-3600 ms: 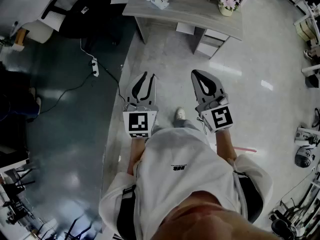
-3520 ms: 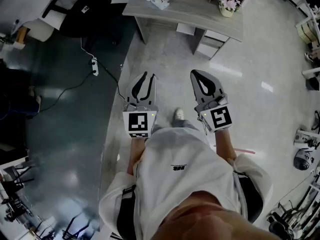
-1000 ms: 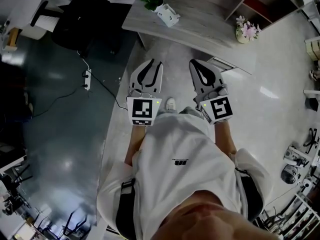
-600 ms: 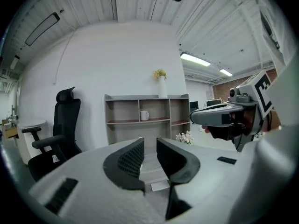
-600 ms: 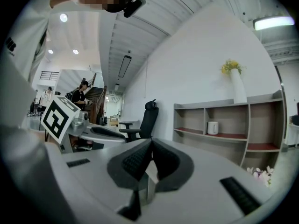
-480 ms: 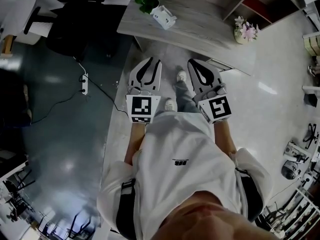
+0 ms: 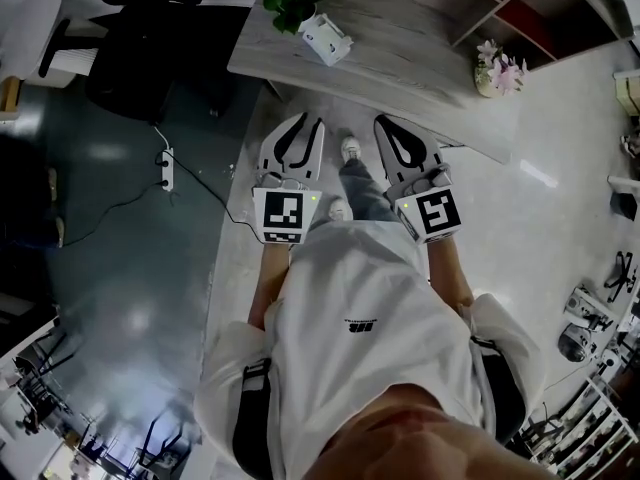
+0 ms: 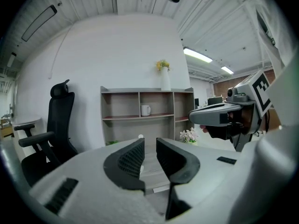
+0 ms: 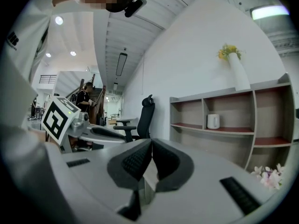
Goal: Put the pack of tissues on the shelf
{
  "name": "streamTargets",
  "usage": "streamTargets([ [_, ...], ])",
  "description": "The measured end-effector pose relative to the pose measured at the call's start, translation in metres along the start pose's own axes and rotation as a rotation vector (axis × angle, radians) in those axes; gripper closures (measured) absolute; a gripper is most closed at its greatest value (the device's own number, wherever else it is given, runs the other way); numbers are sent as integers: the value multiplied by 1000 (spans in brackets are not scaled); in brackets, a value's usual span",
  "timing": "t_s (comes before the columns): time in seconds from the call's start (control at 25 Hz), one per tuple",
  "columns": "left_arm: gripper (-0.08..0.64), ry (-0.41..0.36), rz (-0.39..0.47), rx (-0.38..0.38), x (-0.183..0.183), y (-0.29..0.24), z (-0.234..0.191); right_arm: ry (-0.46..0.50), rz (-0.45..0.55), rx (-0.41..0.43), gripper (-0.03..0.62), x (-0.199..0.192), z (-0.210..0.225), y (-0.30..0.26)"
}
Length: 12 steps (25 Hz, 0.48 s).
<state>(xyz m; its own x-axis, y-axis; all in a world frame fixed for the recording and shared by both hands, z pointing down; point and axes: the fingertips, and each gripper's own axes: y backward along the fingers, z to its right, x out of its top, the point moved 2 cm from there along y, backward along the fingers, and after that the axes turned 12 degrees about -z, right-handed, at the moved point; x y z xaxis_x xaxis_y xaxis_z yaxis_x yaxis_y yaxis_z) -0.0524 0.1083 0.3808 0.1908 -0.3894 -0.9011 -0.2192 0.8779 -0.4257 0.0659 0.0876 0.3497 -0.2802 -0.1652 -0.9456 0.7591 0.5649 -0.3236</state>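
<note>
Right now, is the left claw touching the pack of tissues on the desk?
Apart. The head view shows the left claw over the floor, the pack of tissues beyond it on the desk.

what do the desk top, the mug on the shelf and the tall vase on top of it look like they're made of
desk top: pale grey, matt, with streaked wood grain; likely laminate or veneer.
mug: plain white and smooth; probably glazed ceramic.
vase: white, smooth, no pattern; ceramic or plastic, the look leaves it open.
</note>
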Motion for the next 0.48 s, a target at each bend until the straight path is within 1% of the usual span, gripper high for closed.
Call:
streamTargets([
  [0.2, 465, 13, -28, -13, -4, -33, -6, -5, 31, 37, 566, -1, 20, -22],
  [0.48, 465, 36, -65, -33, -14, -72, -19, -34, 11, 55, 566, -8, 43, -60],
])
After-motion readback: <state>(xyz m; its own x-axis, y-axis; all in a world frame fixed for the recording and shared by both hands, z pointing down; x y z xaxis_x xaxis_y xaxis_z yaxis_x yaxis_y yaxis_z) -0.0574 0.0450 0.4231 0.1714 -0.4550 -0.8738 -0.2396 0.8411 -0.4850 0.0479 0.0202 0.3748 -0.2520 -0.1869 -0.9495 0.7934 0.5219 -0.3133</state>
